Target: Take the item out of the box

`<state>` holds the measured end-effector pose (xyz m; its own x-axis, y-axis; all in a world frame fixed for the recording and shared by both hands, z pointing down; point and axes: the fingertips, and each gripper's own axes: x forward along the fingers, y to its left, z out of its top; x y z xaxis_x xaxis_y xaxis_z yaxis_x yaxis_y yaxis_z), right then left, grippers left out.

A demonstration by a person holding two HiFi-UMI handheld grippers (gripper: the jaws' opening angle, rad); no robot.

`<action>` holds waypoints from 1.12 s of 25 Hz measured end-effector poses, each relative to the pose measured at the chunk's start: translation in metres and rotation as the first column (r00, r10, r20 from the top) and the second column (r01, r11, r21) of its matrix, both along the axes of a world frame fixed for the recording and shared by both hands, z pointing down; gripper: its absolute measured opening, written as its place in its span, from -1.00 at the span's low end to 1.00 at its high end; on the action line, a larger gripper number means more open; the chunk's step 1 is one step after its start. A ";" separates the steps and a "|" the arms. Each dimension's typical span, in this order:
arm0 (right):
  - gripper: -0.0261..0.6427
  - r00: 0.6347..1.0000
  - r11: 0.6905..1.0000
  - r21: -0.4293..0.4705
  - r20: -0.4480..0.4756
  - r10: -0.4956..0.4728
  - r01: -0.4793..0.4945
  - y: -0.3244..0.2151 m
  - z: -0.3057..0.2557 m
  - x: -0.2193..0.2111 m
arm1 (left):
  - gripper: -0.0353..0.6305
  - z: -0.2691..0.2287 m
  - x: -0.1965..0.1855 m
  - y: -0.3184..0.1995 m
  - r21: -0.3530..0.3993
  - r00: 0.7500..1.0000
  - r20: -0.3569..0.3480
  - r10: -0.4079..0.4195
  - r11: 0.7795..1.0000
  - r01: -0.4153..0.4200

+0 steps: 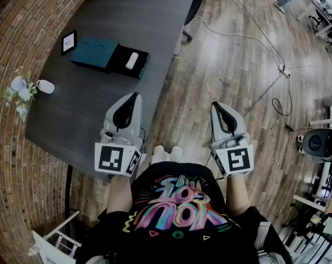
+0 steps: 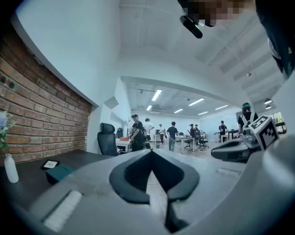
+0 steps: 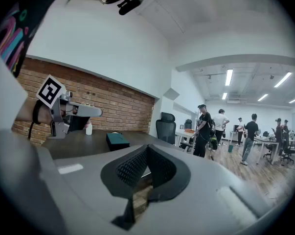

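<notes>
The tabletop [image 1: 94, 120] sets the approach: the box [image 1: 97, 53] lies toward its far end, well apart from both claws, so the step in hand looks to be the reach, with nothing touched yet. The box is teal, with a black tray [image 1: 141, 67] slid out of its right-hand side in the head view. The item [image 1: 131, 60], small, white and oblong, lies in that tray in plain sight. A good reach would likely bring one claw in from above the open tray, its jaws parted before it arrives and set across the item's narrow width. The other claw could steady the teal part so the box does not slide (the tray walls seem shallow, so a steep tilt is probably not needed). The left claw [image 1: 135, 95] is held roughly level over the near edge of the tabletop, jaws together on nothing. The right claw [image 1: 215, 105] hangs beside it over the floor [image 1: 221, 65], tipped slightly down, likewise closed and empty. Both sit close in front of the person [image 1: 177, 213], pointing away toward the far end.
</notes>
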<state>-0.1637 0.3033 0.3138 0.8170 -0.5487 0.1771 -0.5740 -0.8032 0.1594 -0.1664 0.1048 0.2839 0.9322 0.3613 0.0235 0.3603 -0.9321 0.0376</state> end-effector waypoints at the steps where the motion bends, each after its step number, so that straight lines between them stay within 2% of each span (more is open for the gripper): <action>1: -0.92 1.000 1.000 0.006 0.001 0.005 -0.005 0.000 -0.001 0.001 | -0.89 0.000 0.000 0.000 0.001 1.000 0.000 -0.002 1.000 0.002; 4: -0.92 1.000 1.000 0.018 0.002 0.024 -0.024 0.005 -0.003 0.004 | -0.89 -0.001 0.002 0.002 0.008 1.000 -0.004 -0.010 1.000 0.010; 11: -0.92 1.000 0.999 0.052 -0.031 0.003 -0.001 0.020 -0.006 0.009 | -0.89 -0.005 0.006 0.009 0.035 0.999 -0.024 -0.045 0.998 0.046; 19: -0.92 0.999 0.999 0.019 -0.040 -0.038 0.038 0.020 -0.002 0.019 | -0.89 -0.001 0.011 -0.001 0.043 0.994 -0.025 -0.103 0.994 0.104; 23: -0.92 0.998 0.998 0.014 -0.032 -0.053 0.054 0.015 0.004 0.041 | -0.89 0.006 0.032 -0.006 0.035 0.993 -0.018 -0.118 0.992 0.118; 28: -0.92 0.997 0.997 -0.016 -0.025 -0.074 0.074 -0.004 0.011 0.086 | -0.89 0.008 0.082 -0.019 0.031 0.992 -0.032 -0.121 0.992 0.122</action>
<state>-0.0779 0.2988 0.3245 0.7785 -0.6055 0.1652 -0.6275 -0.7560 0.1866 -0.0840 0.0862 0.2921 0.9696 0.2448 0.0048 0.2448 -0.9696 -0.0032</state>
